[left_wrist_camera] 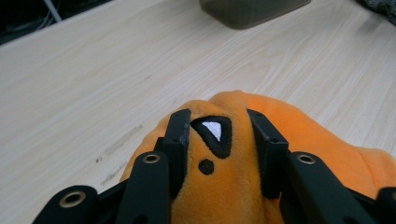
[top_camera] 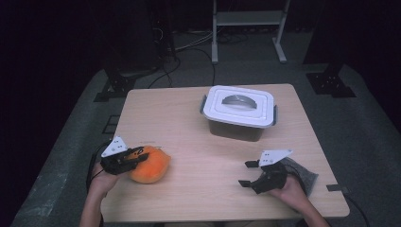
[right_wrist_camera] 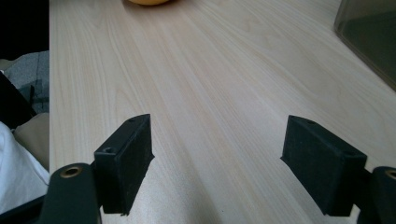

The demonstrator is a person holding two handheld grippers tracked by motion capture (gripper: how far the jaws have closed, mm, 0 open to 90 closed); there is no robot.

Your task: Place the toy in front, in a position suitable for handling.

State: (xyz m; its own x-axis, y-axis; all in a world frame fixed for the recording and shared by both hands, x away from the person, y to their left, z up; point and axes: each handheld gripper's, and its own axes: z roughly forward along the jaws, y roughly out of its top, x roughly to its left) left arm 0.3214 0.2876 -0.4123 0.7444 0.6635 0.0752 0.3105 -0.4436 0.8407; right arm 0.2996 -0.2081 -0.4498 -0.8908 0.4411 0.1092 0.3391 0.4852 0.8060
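Note:
An orange plush toy [top_camera: 151, 165] lies on the wooden table [top_camera: 198, 156] near its front left. My left gripper [top_camera: 137, 155] is shut on it; in the left gripper view both jaws pinch a fold of the orange plush toy [left_wrist_camera: 327, 140] that carries a black-and-white stitched eye. My right gripper [top_camera: 248, 173] hovers low over the front right of the table, open, with bare wood between its jaws [right_wrist_camera: 217, 158]. A storage box with a white lid [top_camera: 239, 111] stands at the back centre, its lid on.
A grey cloth [top_camera: 305, 176] lies under my right hand near the table's front right corner. The box's dark wall [right_wrist_camera: 369, 37] shows at the right gripper view's upper right. A white metal frame [top_camera: 248, 23] and cables stand on the floor behind.

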